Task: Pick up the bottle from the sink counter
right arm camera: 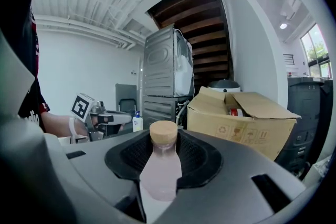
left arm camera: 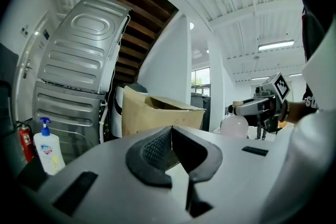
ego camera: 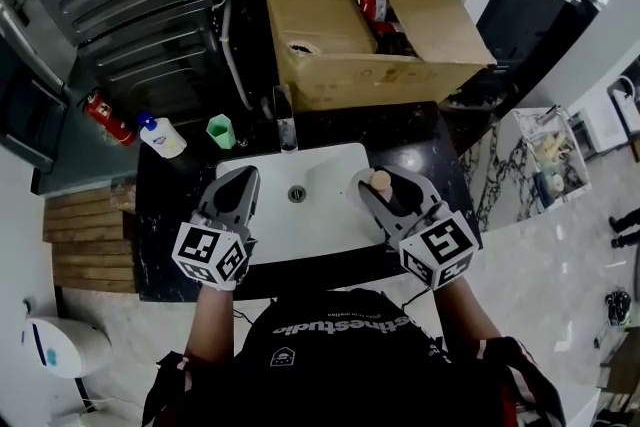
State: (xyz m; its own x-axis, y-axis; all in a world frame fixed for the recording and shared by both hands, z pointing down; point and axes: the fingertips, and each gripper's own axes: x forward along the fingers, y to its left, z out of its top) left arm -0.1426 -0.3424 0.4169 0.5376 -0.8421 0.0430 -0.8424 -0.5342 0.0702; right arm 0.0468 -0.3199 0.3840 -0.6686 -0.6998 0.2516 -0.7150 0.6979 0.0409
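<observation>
**Pick-up of the bottle, grip stage.** Nearest the viewer, both tongs are held out over the white sink (ego camera: 322,233), which is set in a dark worktop (ego camera: 160,225).

- **Left tongs** (left arm camera: 170,132): pressed together at the tips with nothing between them, idle above the basin's left side.
- **Right tongs** (right arm camera: 160,150): pinching the bottle (right arm camera: 159,173). The ribbed pads sit on either side of its pale pink shoulder, and the cork-coloured cap (right arm camera: 163,132) stands upright just above them.
- **Bottle position:** from the head view it is at the basin's right edge, inside the right tongs.
- **Bottle base:** hidden in every view, so whether it has left the surface cannot be told.
- **Progress (judged):** approach and grasp look complete. What remains is the lift clear of the worktop, or proof of it.

Farther back along the worktop stand the tap (ego camera: 286,129), a green cup (ego camera: 220,130) and a pump dispenser (ego camera: 162,136). Beyond them are an open cardboard box (ego camera: 320,25) and a ribbed metal appliance (ego camera: 130,5), neither part of the task.
</observation>
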